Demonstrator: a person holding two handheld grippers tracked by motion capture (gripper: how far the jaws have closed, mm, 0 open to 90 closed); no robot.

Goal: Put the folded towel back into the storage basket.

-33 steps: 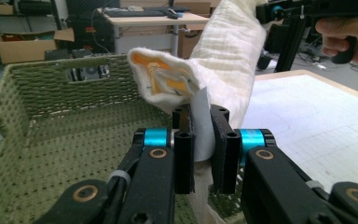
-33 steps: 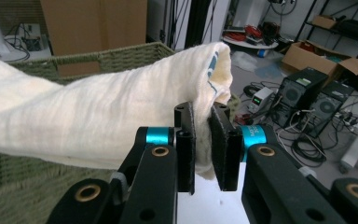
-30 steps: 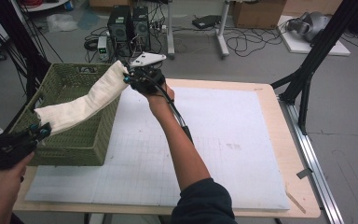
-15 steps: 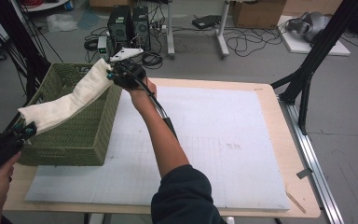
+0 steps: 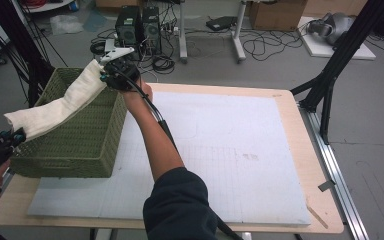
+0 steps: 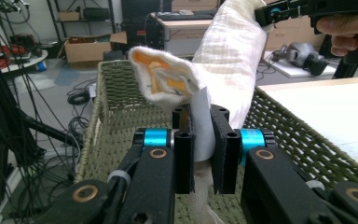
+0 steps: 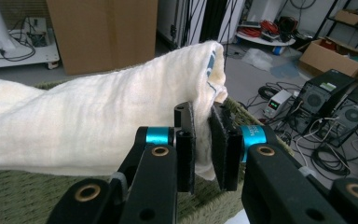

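Some blue lettering is printed along the hem of the towel [image 7: 98, 126] near the right gripper [image 7: 201, 140], but it's too curled up to be read, and a white tag is pinched right at the left gripper [image 6: 201, 140], no text made out on it either. The towel is stretched like a sagging bridge over the basket [image 5: 75, 145], held up at both ends: its far end is clamped in the right gripper [image 5: 111, 70] above the basket's far corner, its near end is clamped in the left gripper [image 5: 7, 140] off the basket's near left side. Both sets of jaws are closed down almost fully, with just the cloth squeezed between the black pads. The towel is a cream, crinkly gauze-type fabric, rolled loosely into a tube shape; at the left end an orange-yellow lining is seen inside the fold [image 6: 168, 79]. The basket is olive green, woven, rectangular, and it's sat on the left part of the table [image 5: 300, 150], which is covered by a white gridded mat [image 5: 230, 150] with a light wood rim left showing around it. The right arm is covered by a dark sleeve [image 5: 180, 205].
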